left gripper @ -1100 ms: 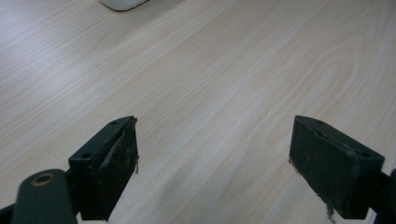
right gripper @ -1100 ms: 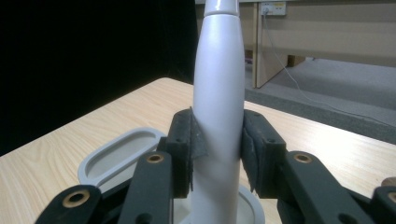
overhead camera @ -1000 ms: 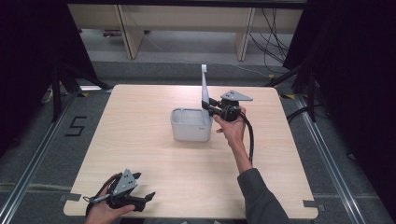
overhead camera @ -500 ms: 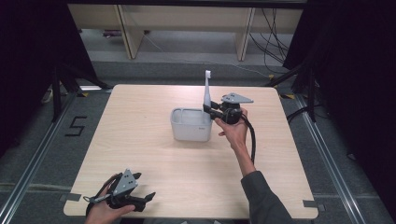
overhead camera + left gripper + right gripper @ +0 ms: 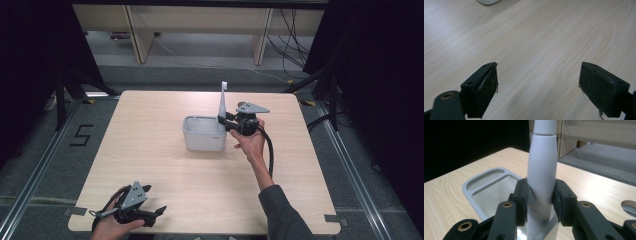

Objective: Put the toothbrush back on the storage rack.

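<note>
A tall, slim grey-white handle [image 5: 222,101] stands upright at the right end of a grey plastic tub [image 5: 202,143] in the middle of the table. My right gripper [image 5: 221,120] is shut on the handle's lower part. In the right gripper view the jaws press both sides of the handle [image 5: 541,167], and its foot sits over the tub's rim [image 5: 473,195]; whether it rests inside I cannot tell. My left gripper [image 5: 158,214] lies low at the table's front left corner, open, with bare wood between its jaws [image 5: 539,87].
The tub has a narrow side pocket [image 5: 484,178] beside its main well. A corner of the tub [image 5: 488,1] shows far ahead of the left gripper. Table legs and cables [image 5: 295,35] stand on the floor beyond the far edge.
My right gripper has shifted slightly right and down with the handle, nearer the tub's right end. The left gripper has barely moved.
</note>
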Demonstrator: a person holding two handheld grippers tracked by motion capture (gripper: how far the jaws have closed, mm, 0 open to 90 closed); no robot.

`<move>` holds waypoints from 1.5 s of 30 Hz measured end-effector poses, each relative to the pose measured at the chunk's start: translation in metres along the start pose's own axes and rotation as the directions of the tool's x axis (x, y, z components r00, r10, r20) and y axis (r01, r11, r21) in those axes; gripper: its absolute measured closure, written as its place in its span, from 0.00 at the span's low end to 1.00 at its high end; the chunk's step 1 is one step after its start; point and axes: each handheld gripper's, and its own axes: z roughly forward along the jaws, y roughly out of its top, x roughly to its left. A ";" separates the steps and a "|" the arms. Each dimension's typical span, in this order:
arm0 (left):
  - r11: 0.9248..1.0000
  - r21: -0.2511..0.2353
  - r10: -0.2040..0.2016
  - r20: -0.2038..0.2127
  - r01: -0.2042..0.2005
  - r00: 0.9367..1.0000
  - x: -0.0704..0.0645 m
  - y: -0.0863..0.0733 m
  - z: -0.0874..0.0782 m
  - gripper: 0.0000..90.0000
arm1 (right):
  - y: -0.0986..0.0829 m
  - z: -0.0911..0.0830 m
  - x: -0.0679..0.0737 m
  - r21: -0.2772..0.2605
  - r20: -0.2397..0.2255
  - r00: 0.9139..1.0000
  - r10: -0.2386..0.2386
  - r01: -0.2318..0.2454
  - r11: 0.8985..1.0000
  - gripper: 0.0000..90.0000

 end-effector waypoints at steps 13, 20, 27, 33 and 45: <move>1.000 -0.001 0.000 -0.001 0.000 1.000 0.000 0.000 0.000 0.17 | -0.006 0.003 -0.001 0.026 0.002 1.000 -0.013 0.013 1.000 0.74; 1.000 0.000 0.001 0.000 -0.001 1.000 0.000 0.000 0.000 0.17 | -0.008 0.003 0.002 0.029 0.003 1.000 0.011 -0.011 1.000 0.70; 1.000 0.000 0.001 -0.001 -0.001 1.000 0.000 0.000 0.000 0.17 | -0.004 -0.004 0.004 0.003 -0.004 1.000 -0.006 0.006 1.000 0.55; 1.000 0.000 0.000 -0.001 0.000 1.000 0.000 0.000 0.000 0.17 | -0.005 -0.012 0.006 0.005 -0.010 1.000 0.014 -0.014 1.000 0.46; 1.000 -0.001 0.000 -0.001 0.000 1.000 0.000 0.000 0.000 0.17 | -0.008 -0.027 0.008 0.014 -0.016 1.000 0.011 -0.011 1.000 0.42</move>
